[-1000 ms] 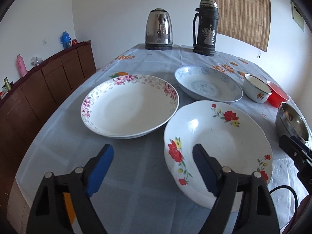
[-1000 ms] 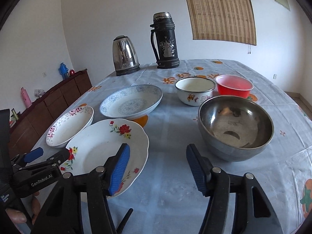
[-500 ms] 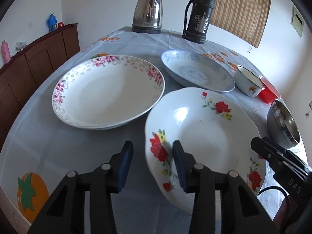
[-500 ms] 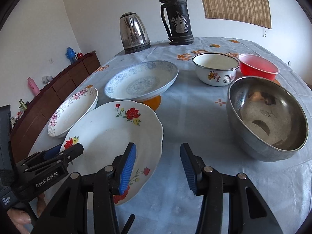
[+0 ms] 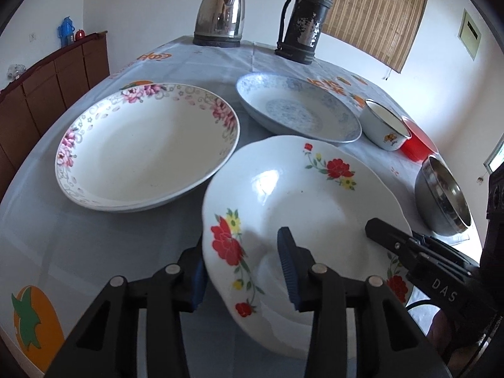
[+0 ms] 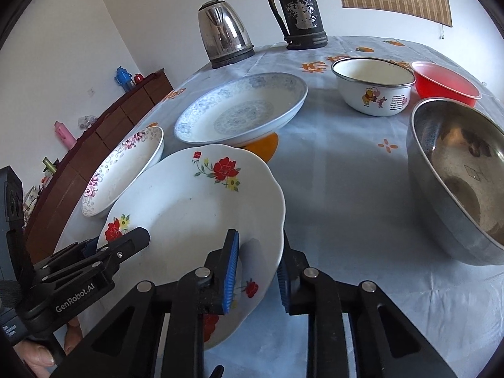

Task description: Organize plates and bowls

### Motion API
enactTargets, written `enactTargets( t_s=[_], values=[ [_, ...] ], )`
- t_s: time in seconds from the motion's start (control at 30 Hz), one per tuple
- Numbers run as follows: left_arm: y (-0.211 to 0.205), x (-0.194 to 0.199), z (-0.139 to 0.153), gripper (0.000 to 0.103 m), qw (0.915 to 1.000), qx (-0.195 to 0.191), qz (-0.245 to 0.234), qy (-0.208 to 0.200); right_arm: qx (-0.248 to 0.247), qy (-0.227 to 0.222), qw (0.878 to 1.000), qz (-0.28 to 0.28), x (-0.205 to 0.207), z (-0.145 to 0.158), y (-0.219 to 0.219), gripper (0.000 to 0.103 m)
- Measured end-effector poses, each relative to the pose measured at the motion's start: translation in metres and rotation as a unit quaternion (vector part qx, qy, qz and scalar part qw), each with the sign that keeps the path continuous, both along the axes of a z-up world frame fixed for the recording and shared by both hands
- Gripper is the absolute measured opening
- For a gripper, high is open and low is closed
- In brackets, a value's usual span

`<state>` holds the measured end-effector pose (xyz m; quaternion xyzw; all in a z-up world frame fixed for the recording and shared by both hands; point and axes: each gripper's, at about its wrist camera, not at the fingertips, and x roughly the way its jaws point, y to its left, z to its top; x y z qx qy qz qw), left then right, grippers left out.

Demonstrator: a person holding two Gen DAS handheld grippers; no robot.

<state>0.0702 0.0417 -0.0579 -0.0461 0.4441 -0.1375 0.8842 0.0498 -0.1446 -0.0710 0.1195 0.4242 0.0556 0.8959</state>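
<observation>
A white plate with red flowers point(image 5: 315, 195) point(image 6: 189, 201) lies nearest me on the blue tablecloth. My left gripper point(image 5: 241, 252) grips its left rim, one pad on the inside and the other finger hidden behind the edge. My right gripper point(image 6: 258, 245) straddles the right rim, its jaws closing onto it. Each gripper shows in the other's view: the right gripper point(image 5: 378, 226), the left gripper point(image 6: 126, 242). Beyond lie a pink-flowered plate point(image 5: 141, 145) and a blue-patterned plate point(image 5: 296, 110). At the right are a steel bowl point(image 6: 456, 170), a white enamel bowl point(image 6: 375, 85) and a red bowl point(image 6: 444, 78).
A steel kettle point(image 5: 220, 15) and a black thermos point(image 5: 302, 22) stand at the table's far end. A dark wooden sideboard point(image 5: 47, 88) runs along the left wall. The red-flower plate's far rim almost touches the pink-flowered plate.
Both grippers have come down and in onto the red-flower plate. Their jaws went from wide apart beside the rim to closed on it from either side.
</observation>
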Motion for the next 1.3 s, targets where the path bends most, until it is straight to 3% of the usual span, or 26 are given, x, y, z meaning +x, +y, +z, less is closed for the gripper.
enactTargets(
  t_s=[0.17,0.3,0.9,1.3],
  values=[
    [0.007,0.0,0.0,0.038,0.9993,-0.037,-0.006,0.006,0.012,-0.005,1.0,0.004,0.001,-0.001,-0.005,0.023],
    [0.007,0.0,0.0,0.031,0.9994,-0.033,-0.005,0.002,0.013,-0.007,1.0,0.005,-0.001,-0.001,-0.004,0.022],
    [0.004,-0.008,0.03,0.031,0.9982,-0.028,-0.013,-0.052,0.0,-0.065,0.998,0.0,-0.02,0.034,-0.005,0.02],
    [-0.016,0.047,0.071,0.031,0.9932,-0.011,-0.018,-0.115,-0.004,-0.11,0.993,-0.033,0.022,0.077,-0.017,0.02]
  ],
)
